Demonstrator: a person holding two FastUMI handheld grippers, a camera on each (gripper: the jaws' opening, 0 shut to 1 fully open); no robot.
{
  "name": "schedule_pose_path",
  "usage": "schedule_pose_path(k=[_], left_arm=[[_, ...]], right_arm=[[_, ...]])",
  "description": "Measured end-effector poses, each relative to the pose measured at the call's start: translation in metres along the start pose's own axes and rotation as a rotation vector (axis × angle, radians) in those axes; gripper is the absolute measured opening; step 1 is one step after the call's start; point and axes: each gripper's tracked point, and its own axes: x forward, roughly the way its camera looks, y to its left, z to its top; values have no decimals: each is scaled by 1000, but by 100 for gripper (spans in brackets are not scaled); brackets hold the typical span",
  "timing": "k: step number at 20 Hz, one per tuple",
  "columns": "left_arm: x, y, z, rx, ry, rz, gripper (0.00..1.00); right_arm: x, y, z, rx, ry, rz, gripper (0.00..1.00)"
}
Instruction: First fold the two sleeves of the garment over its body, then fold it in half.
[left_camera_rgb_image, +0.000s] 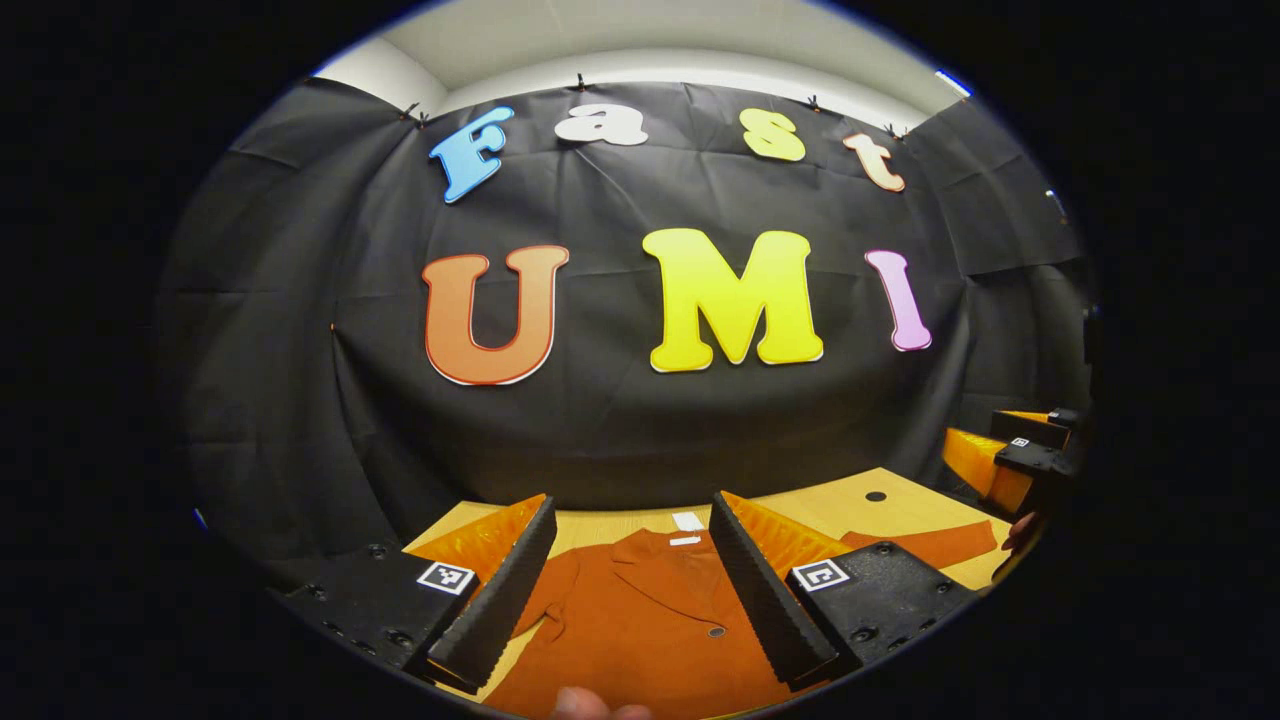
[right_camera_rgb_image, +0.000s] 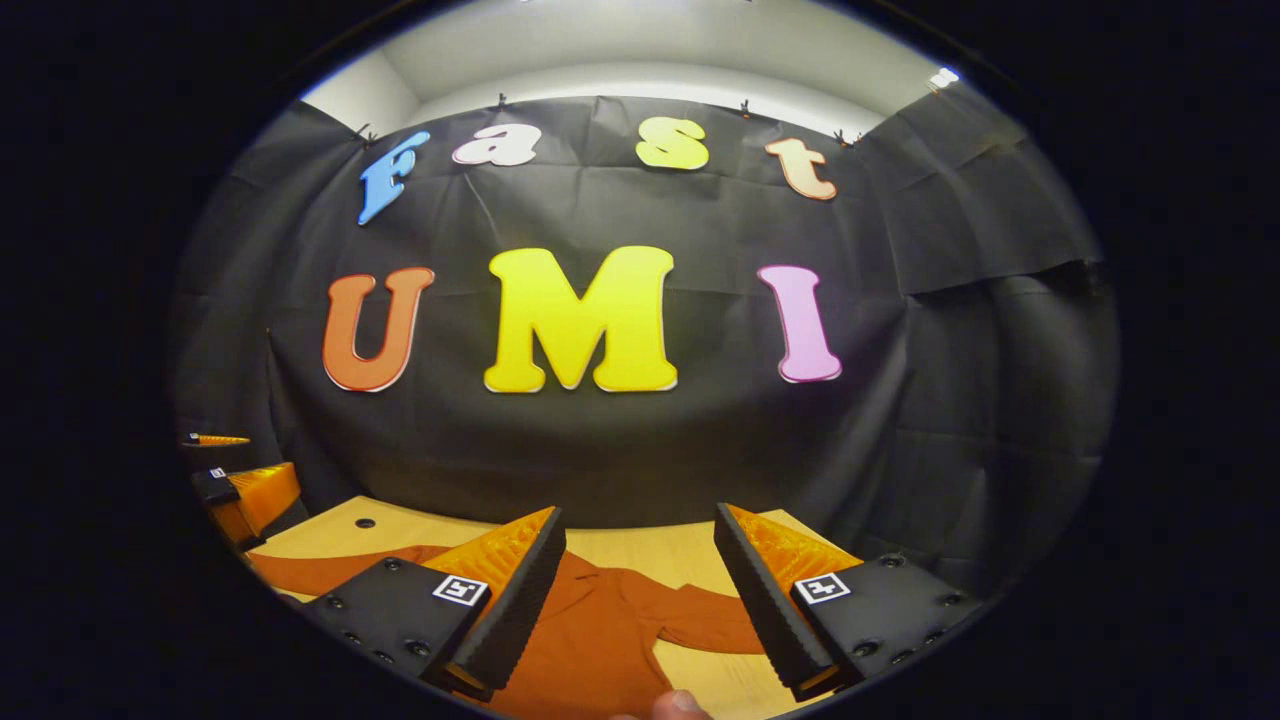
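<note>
Both grippers hang above the pale wooden table (left_camera_rgb_image: 900, 510), jaws spread wide and gripping nothing: left gripper (left_camera_rgb_image: 632, 590), right gripper (right_camera_rgb_image: 640, 600). At the bottom of each frame, a rust-orange button-front garment (left_camera_rgb_image: 640, 620) lies flat beneath them.

Wooden table (left_camera_rgb_image: 900, 505); rust-orange garment (left_camera_rgb_image: 640, 620) spread flat on it.

Rust-orange collared garment (left_camera_rgb_image: 640, 620) flat on the table, front up, sleeves spread outward.
</note>
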Motion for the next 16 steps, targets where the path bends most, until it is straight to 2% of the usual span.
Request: schedule_pose_path(k=[4,8,12,16], left_arm=[[5,-13,-16,-14,62,8,99],[6,-32,-24,7,93,4,99],[7,-52,-31,27,123,-3,99],[11,-73,-33,52,144,-15,99]], right_arm=[[13,-83,-30,11,83,-114,95],[19,-161,-49,10,115,-230,95],[24,-211,-72,22,157,-296,95],[31,-246,-117,65,251,-340,95]])
